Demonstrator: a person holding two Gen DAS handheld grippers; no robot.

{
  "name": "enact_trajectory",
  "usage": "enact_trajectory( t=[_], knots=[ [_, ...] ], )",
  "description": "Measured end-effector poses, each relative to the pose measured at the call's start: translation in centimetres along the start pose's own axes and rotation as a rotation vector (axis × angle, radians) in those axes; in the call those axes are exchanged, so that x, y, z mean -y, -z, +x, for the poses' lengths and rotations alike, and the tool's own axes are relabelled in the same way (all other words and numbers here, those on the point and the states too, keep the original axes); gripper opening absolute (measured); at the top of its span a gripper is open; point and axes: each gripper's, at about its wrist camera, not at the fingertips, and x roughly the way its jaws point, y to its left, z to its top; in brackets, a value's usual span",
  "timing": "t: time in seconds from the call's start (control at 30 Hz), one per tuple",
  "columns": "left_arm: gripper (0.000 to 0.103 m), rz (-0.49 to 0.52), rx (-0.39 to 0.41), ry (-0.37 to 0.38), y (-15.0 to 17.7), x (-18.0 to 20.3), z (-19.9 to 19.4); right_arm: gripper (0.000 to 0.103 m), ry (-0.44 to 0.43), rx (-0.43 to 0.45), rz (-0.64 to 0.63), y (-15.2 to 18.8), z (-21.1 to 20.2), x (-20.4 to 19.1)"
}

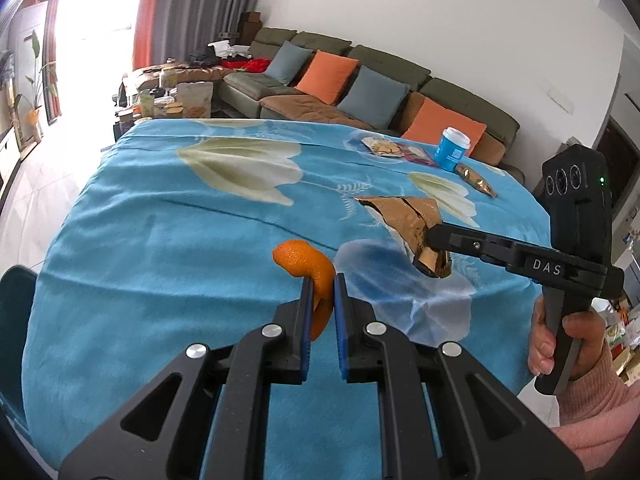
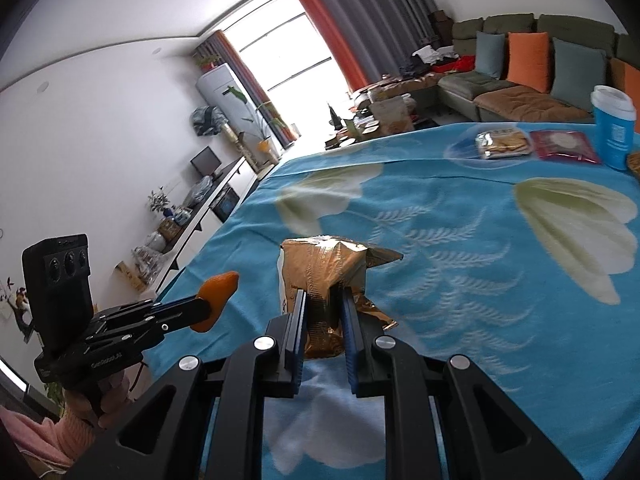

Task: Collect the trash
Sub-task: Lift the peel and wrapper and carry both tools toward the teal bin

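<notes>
An orange peel [image 1: 308, 264] curls up from between the blue pads of my left gripper [image 1: 323, 286], which is shut on it above the blue flowered tablecloth [image 1: 160, 240]. The right wrist view shows the same peel [image 2: 218, 286] at the left, at the tip of the left gripper [image 2: 202, 308]. My right gripper [image 2: 323, 300] is shut on a crumpled gold foil wrapper [image 2: 324, 264], lifted off the cloth. From the left wrist view that wrapper [image 1: 408, 216] hangs from the right gripper [image 1: 434, 240], held by a hand in a pink sleeve [image 1: 592, 408].
At the table's far end lie a blue cup with a white lid [image 1: 452, 148], a clear snack pack [image 1: 380, 146], a dark red packet [image 1: 416, 154] and a small gold wrapper [image 1: 476, 180]. A sofa with orange and blue cushions [image 1: 360, 80] stands behind.
</notes>
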Motion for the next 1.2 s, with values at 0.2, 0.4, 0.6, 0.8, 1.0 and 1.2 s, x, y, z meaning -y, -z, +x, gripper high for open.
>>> enact_trajectory(
  t=[0.2,0.4,0.6,0.8,1.0,1.2],
  knots=[
    [0.010,-0.007,0.014,-0.019,0.5,-0.4,-1.3,0.015,-0.029,-0.016,-0.019,0.3,0.7,-1.4],
    [0.010,-0.018,0.029,-0.037,0.9,-0.8,-2.3,0.015,-0.048,-0.026,-0.038,0.6,1.2,-2.8],
    [0.010,-0.037,0.037,-0.056,1.2,-1.5,-3.0,0.015,-0.064,-0.036,-0.056,0.8,1.8,-4.1],
    [0.010,-0.055,0.046,-0.071,1.7,-2.3,-3.7,0.015,-0.079,-0.045,-0.074,0.8,2.2,-5.1],
    [0.010,-0.068,0.054,-0.084,2.0,-2.8,-4.3,0.015,-0.089,-0.052,-0.087,0.9,2.6,-6.0],
    [0.010,-0.075,0.058,-0.104,2.2,-3.1,-5.0,0.015,-0.095,-0.060,-0.095,0.8,2.9,-6.5]
  ],
)
